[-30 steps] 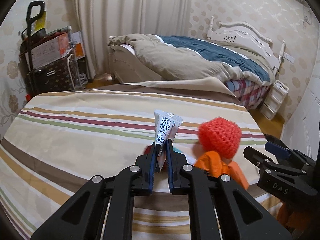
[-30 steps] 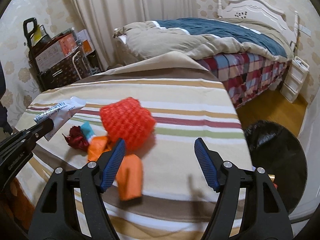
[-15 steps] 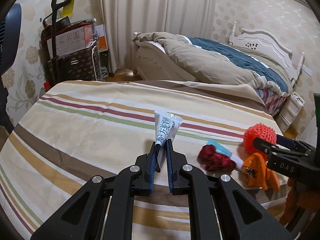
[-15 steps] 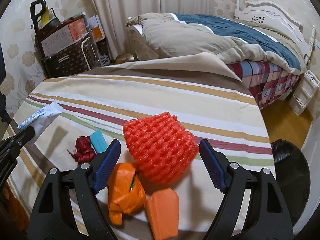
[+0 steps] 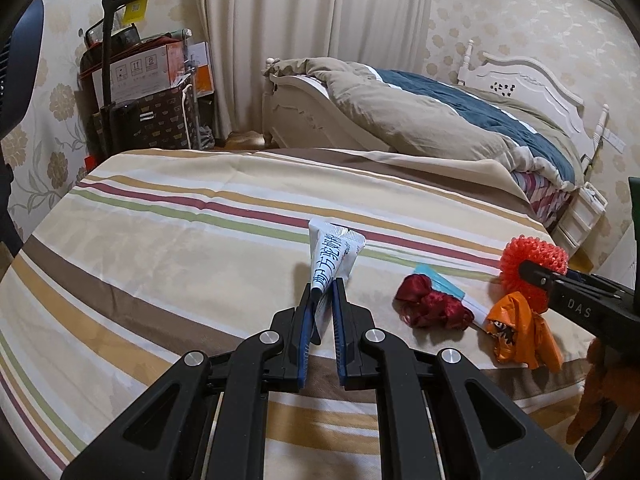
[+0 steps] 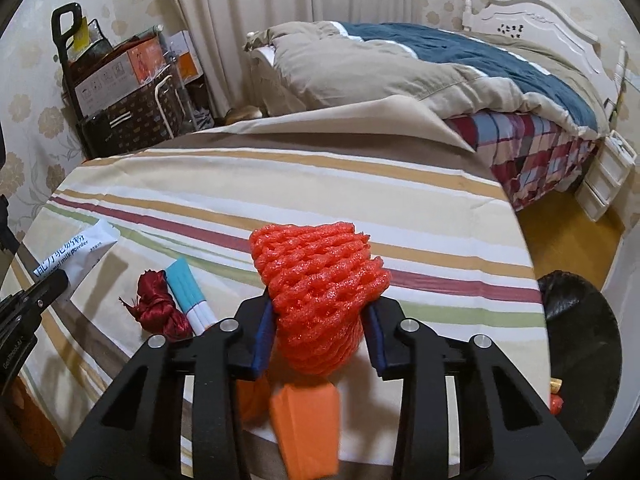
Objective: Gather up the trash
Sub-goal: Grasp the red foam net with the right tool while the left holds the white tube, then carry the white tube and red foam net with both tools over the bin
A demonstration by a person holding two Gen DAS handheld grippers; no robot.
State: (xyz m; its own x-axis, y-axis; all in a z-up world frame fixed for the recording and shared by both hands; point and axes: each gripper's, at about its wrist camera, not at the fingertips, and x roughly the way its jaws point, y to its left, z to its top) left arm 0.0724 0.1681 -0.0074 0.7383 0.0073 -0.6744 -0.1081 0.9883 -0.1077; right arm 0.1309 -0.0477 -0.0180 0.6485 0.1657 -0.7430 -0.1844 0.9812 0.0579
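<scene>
My left gripper is shut on a white milk-powder sachet, held just above the striped tablecloth. In the right wrist view the same sachet shows at the far left. My right gripper is closing its jaws on a red foam fruit net, and both blue pads press its sides. Beside it lie a dark red ribbon bundle, a blue-and-white packet and an orange wrapper. The left wrist view has the foam net and the orange wrapper at the right.
A black-lined trash bin stands on the floor past the table's right edge. Behind the table are a bed with a beige and blue quilt and a trolley of boxes by the curtain.
The right gripper's jaws have closed from wide open onto the red foam net. The left gripper still holds the sachet and has shifted left, away from the pile.
</scene>
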